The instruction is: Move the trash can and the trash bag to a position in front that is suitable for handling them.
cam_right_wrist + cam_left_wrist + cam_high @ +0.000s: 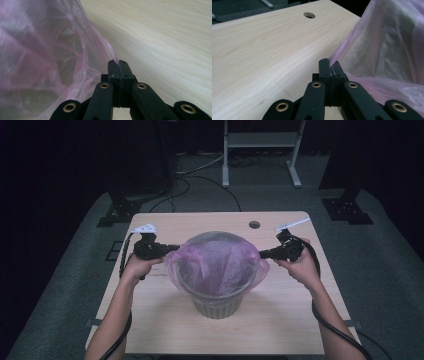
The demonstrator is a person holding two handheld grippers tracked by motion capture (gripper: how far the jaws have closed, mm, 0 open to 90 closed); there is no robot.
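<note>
A thin pink plastic bag [218, 262] lines a grey ribbed bin [218, 306] at the middle of the table, its rim spread over the bin's mouth. My left gripper [175, 248] is at the bin's left side, shut on the bag's edge [342, 53]. The left gripper view shows its black jaws [331, 65] pressed together on the film. At the bin's right side my right gripper [262, 254] is shut on the opposite edge [106, 47], jaws [118, 62] pinching the pink film. Both hands hold the bag stretched outward across the bin.
The light wooden table [165, 320] has a round cable hole [254, 224] near its far edge. Black cables trail from both grippers. Beyond the table stand a white frame [260, 150] and dark stands on grey floor.
</note>
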